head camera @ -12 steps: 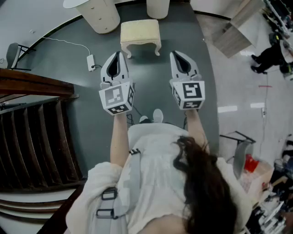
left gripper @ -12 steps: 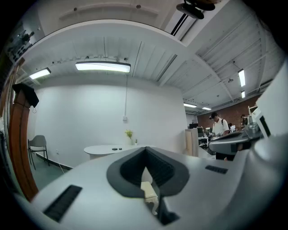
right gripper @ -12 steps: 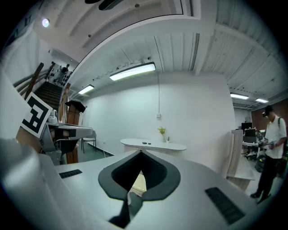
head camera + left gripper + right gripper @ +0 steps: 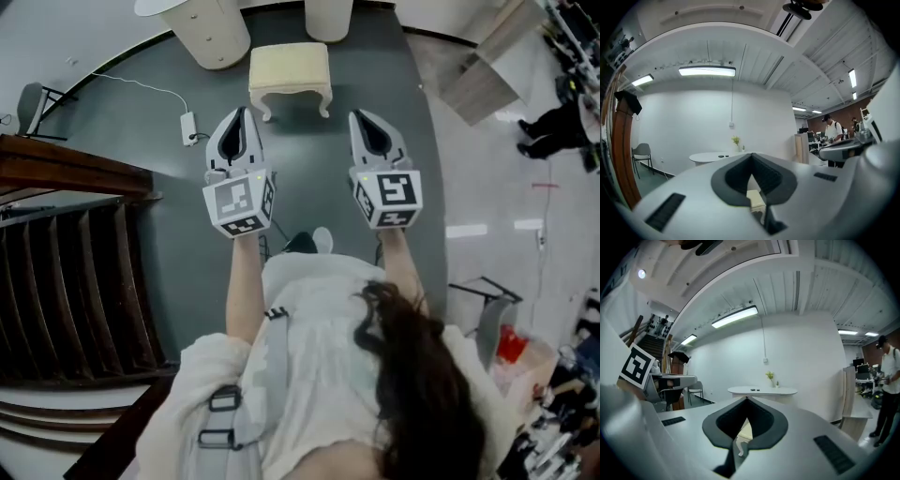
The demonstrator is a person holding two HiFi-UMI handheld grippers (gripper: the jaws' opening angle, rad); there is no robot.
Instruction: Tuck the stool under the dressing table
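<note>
A cream padded stool (image 4: 290, 71) with curved legs stands on the dark floor in front of the dressing table (image 4: 214, 31), whose white top and pale pedestals sit at the top edge of the head view. My left gripper (image 4: 240, 114) and right gripper (image 4: 360, 116) are held side by side, pointing at the stool and short of it. Both are shut with nothing in them. In the left gripper view the left gripper (image 4: 751, 155) frames a bit of the stool (image 4: 755, 199) below the white table top (image 4: 712, 157). The right gripper (image 4: 746, 400) view shows the table (image 4: 762, 391) too.
A dark wooden staircase (image 4: 70, 253) fills the left side. A grey chair (image 4: 26, 109) stands at far left, and a white adapter with its cable (image 4: 187, 125) lies on the floor near the stool. A wooden panel (image 4: 476, 67) and a person (image 4: 555, 120) are at right.
The grippers and the stool stand almost where they were. The feet below the grippers have shifted a little, and the person at the right has moved slightly.
</note>
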